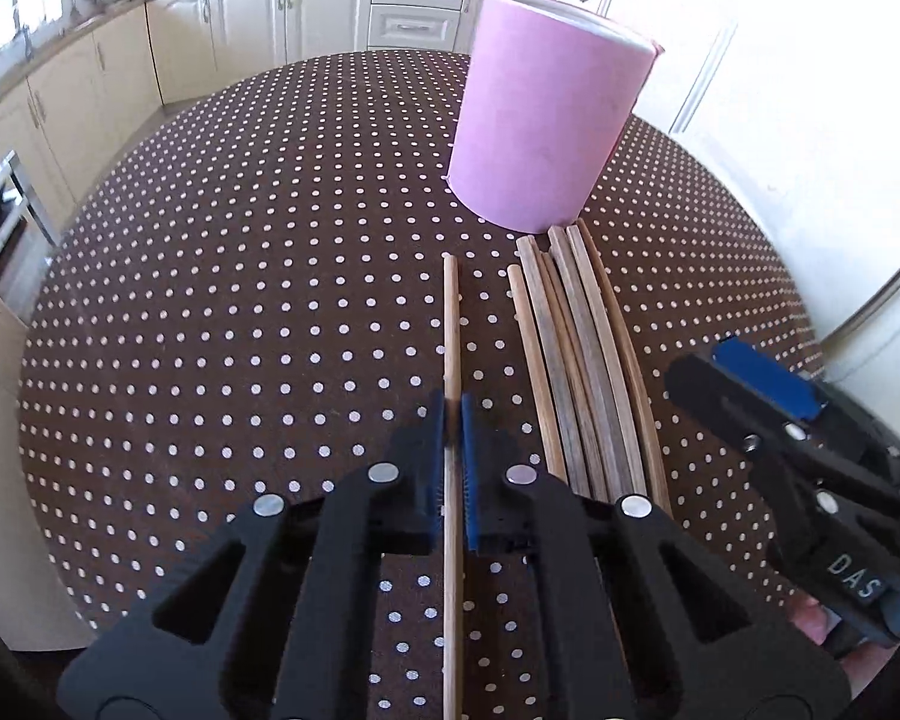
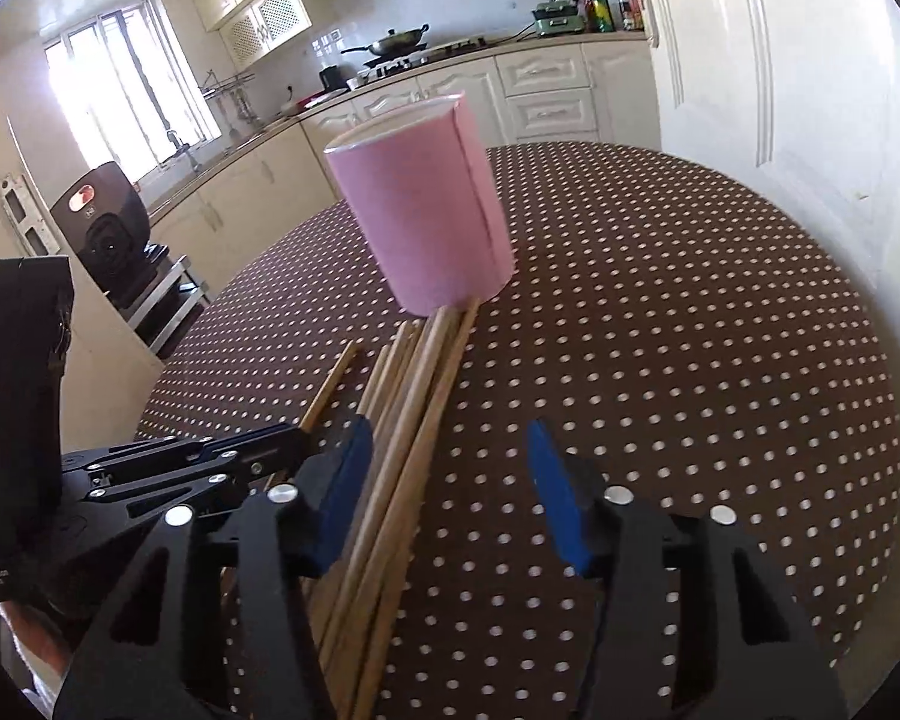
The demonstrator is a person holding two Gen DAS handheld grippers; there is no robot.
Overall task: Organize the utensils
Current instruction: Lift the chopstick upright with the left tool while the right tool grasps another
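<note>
Ahead of you the cup (image 1: 546, 120) blocked the chopsticks' (image 1: 588, 372) far ends; cloth (image 1: 240, 300) lay open leftward.

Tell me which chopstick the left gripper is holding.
The single chopstick lying apart, left of the bundle; the left gripper is shut on it.

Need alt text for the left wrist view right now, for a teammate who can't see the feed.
The left gripper is shut on a single chopstick lying on the dotted tablecloth. Right of it lies a chopstick bundle, reaching a pink cup; the right gripper sits at the right edge.
</note>
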